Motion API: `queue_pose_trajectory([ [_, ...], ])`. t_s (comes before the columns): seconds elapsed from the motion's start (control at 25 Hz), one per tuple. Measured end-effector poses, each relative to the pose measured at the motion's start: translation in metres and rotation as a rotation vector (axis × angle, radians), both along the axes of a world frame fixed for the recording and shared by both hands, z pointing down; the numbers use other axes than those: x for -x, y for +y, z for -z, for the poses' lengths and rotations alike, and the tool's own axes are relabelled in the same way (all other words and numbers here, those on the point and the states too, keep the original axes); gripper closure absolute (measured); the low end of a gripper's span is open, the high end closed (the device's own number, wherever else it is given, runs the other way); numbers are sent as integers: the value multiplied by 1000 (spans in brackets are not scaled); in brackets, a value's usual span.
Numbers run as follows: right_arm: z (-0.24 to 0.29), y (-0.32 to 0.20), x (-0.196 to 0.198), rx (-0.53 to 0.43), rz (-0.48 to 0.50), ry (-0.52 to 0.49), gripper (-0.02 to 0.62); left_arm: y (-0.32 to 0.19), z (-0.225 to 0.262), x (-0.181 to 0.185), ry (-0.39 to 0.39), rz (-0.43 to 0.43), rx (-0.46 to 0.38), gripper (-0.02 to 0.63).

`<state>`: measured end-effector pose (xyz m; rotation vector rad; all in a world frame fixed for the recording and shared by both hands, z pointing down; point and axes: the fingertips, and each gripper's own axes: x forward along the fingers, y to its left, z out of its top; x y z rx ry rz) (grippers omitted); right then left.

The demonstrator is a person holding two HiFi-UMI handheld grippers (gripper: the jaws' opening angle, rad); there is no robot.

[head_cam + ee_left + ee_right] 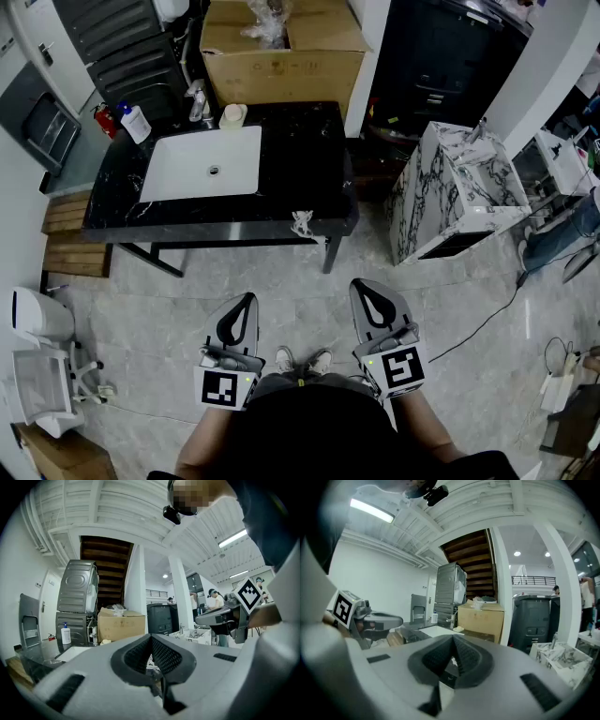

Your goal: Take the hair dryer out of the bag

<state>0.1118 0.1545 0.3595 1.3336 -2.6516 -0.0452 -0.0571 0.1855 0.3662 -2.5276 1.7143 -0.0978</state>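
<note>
The left gripper [249, 300] and right gripper [361, 286] hang side by side over the floor [150, 319], short of the black desk [314, 178]; each has its jaws pressed together, empty; where the hair dryer and bag are, I cannot tell.

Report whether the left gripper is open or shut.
Shut. In the left gripper view, the left gripper has its two dark pads meeting at the tip, with nothing between them.
</note>
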Motion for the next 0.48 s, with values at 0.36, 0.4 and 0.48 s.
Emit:
queue_pose_trajectory([
  [0.36,-24,8,-11,90,49,-68,583,4,-7,-2,-69,34,38,586],
  [0.4,-29,9,-10,104,54,-65,583,3,-9,-2,-72,37,44,586],
  [0.48,-37,10,-9,126,61,-57,583,0,-15,-1,-69,38,58,586],
])
